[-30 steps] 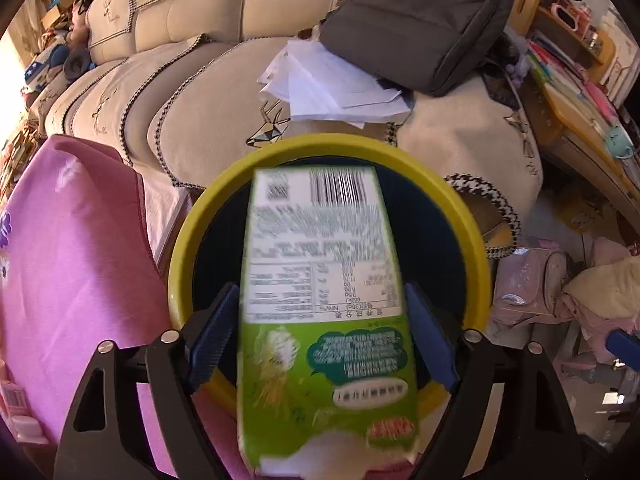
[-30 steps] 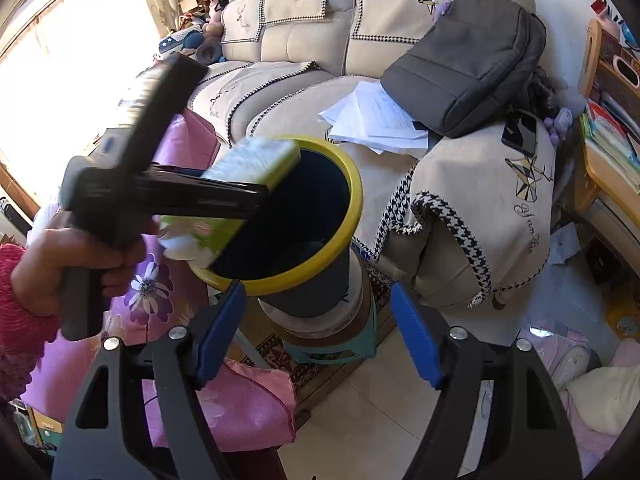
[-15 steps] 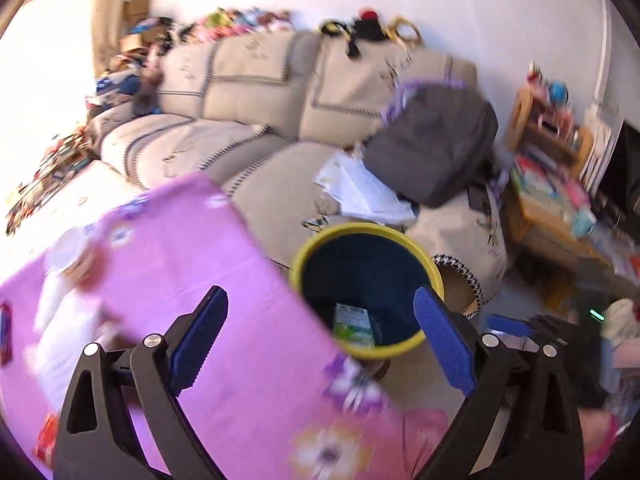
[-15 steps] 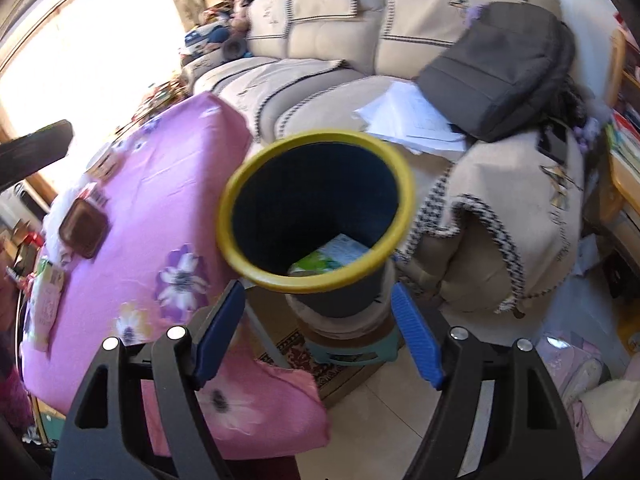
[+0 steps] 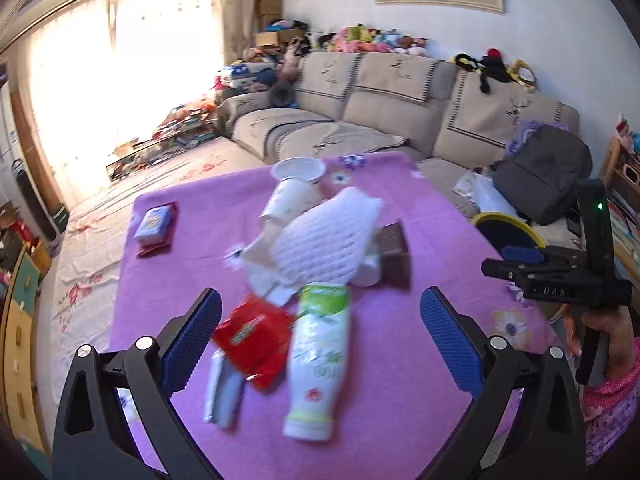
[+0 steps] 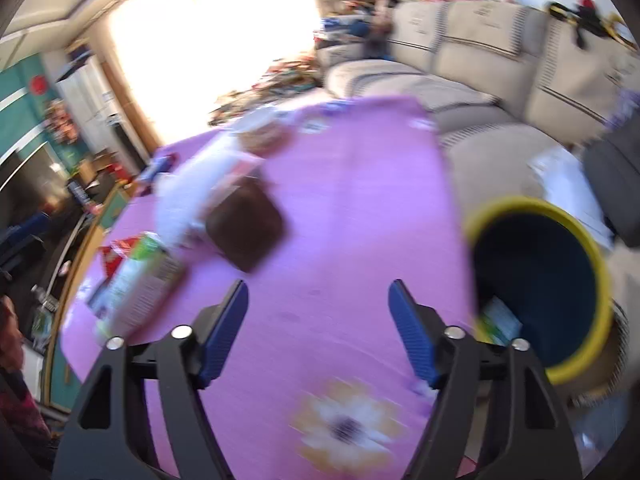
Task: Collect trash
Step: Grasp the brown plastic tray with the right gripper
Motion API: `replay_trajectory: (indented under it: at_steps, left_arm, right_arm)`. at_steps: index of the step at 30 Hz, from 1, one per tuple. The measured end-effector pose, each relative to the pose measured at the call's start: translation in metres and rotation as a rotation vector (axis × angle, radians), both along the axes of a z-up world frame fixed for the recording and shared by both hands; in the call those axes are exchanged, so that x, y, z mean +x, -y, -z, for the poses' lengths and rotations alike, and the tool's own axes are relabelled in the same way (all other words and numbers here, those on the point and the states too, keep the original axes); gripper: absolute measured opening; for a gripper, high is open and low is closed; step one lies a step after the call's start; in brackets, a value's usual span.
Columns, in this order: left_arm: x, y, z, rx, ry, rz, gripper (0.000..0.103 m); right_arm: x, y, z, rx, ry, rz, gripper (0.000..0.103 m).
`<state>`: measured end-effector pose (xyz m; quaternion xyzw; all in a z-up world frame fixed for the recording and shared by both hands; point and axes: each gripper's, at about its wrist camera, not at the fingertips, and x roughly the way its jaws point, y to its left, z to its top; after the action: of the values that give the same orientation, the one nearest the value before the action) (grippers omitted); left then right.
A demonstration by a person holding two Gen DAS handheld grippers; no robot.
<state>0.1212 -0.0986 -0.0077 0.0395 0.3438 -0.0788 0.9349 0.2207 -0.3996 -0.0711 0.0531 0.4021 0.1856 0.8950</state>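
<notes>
Purple cloth covers the surface (image 5: 400, 380), where trash lies in a heap: a green-and-white pouch (image 5: 318, 360), a red wrapper (image 5: 252, 336), a white mesh sleeve (image 5: 324, 240), a cup (image 5: 288, 200) and a brown tray (image 5: 394, 256). Above it the left gripper (image 5: 320, 338) is opening wide and empty. Nearer the yellow-rimmed bin (image 6: 560, 288) at the surface's edge, the right gripper (image 6: 318, 328) is closing on nothing.
</notes>
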Motion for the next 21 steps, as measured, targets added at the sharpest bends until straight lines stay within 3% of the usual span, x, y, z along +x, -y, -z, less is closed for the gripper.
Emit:
replay_trajectory:
  at_steps: [4,10,18,21]
  left_arm:
    - [-0.005,-0.036,0.008,-0.028,-0.003,-0.038,0.098]
    - [-0.014,-0.054,0.014,-0.036,0.002,-0.026,0.098]
    - [-0.013,-0.056,0.021,-0.049,-0.02,-0.028,0.098]
    - [-0.012,-0.054,0.024,-0.051,-0.027,-0.023,0.098]
  right_arm:
    - [0.019,-0.049,0.004,-0.035,-0.004,-0.098,0.046]
    - [0.041,-0.086,0.017,-0.083,-0.034,-0.124,0.027]
    - [0.047,-0.101,0.015,-0.097,-0.022,-0.134,0.017]
    - [0.047,-0.099,0.014,-0.097,-0.023,-0.129,0.008]
